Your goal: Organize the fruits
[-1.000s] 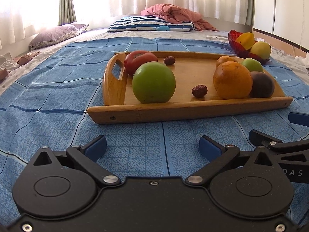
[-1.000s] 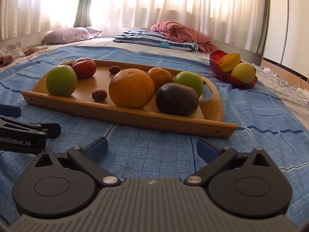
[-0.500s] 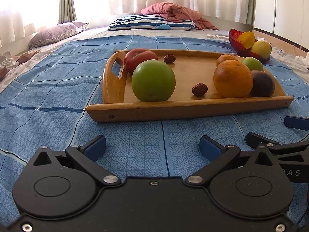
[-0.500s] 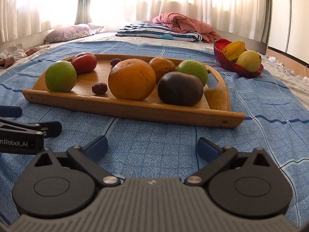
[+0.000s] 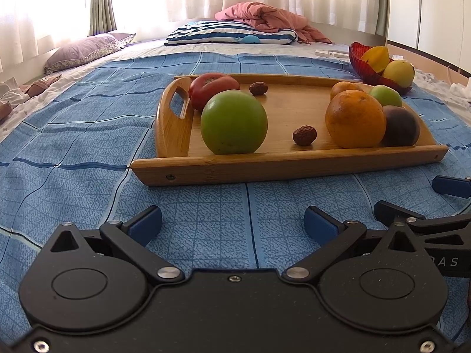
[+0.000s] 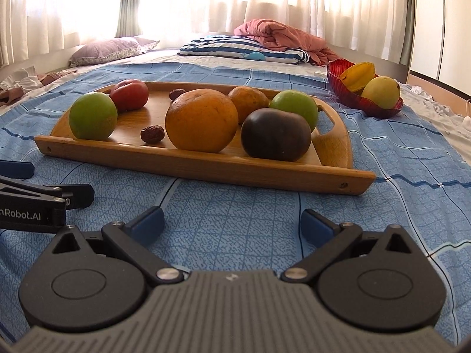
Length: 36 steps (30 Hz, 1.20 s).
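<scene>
**Both claws drift closer to the tray, nothing in hand**

Big picture first: the bed (image 5: 73, 135) with its blue quilt carries everything, and over the last second both cameras have crept up and forward, so the wooden tray (image 6: 206, 167) now fills more of each view than it did. The fruit itself hasn't budged.

On that tray, a large orange (image 6: 201, 120) sits mid-front, a dark purple fruit (image 6: 275, 135) just beside it, a smaller orange (image 6: 248, 98) and a green apple (image 6: 294, 108) behind. At the far end, another green apple (image 5: 234, 122) with a red tomato-like fruit (image 5: 213, 88) behind it, and two little dried dates (image 5: 304, 135) loose between the groups.

Off the tray, the red bowl (image 6: 374, 107) holds a yellow fruit and a starfruit.

The left claw (image 5: 232, 220) and right claw (image 6: 232, 220) both hang spread wide above the quilt, gripping nothing. My read: an approach, no target yet settled, and whether this sorting is early or nearly over, I can't say.
</scene>
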Each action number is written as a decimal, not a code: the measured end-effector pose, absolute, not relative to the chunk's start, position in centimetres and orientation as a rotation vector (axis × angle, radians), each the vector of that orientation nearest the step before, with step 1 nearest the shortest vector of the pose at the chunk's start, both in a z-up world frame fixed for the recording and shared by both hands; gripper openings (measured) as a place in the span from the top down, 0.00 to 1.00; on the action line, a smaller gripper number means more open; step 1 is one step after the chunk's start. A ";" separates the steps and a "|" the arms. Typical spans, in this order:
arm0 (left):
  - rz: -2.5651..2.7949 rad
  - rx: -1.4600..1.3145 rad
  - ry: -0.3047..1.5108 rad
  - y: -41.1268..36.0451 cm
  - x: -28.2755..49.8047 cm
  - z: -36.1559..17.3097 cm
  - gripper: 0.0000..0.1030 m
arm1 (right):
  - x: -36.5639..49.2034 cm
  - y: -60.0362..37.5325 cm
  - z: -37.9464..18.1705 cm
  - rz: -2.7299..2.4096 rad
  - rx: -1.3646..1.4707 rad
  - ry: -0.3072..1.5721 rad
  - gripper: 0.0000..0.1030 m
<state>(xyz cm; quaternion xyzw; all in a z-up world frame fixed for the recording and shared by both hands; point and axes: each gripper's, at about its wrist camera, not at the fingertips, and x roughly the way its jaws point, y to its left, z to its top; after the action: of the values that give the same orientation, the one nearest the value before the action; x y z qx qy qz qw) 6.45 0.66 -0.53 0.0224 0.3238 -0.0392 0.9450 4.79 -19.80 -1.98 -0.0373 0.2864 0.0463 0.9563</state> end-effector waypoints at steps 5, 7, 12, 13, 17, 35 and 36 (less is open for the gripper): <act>-0.081 0.044 0.659 0.6 6.4 -0.5 0.00 | 4.8 -19.8 -2.0 0.094 -0.077 0.580 0.00; -0.079 0.045 0.653 0.6 6.4 -0.6 0.00 | 4.8 -19.8 -2.0 0.094 -0.076 0.581 0.00; -0.078 0.047 0.653 0.5 6.5 -0.7 0.00 | 4.8 -19.8 -2.0 0.095 -0.076 0.581 0.00; -0.078 0.048 0.654 0.5 6.5 -0.7 0.00 | 4.8 -19.8 -2.0 0.095 -0.076 0.581 0.00; -0.078 0.048 0.654 0.5 6.5 -0.7 0.00 | 4.8 -19.8 -2.0 0.095 -0.076 0.581 0.00; -0.079 0.049 0.658 0.5 6.3 -0.7 0.00 | 4.8 -19.8 -2.0 0.095 -0.076 0.582 0.00; -0.079 0.049 0.658 0.5 6.2 -0.8 0.00 | 4.8 -19.8 -2.0 0.095 -0.076 0.582 0.00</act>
<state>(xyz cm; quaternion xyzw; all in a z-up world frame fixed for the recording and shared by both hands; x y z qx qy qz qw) 6.24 0.48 -0.75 0.0239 0.3231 -0.0388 0.9453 4.84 -19.78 -2.02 -0.0375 0.2868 0.0467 0.9561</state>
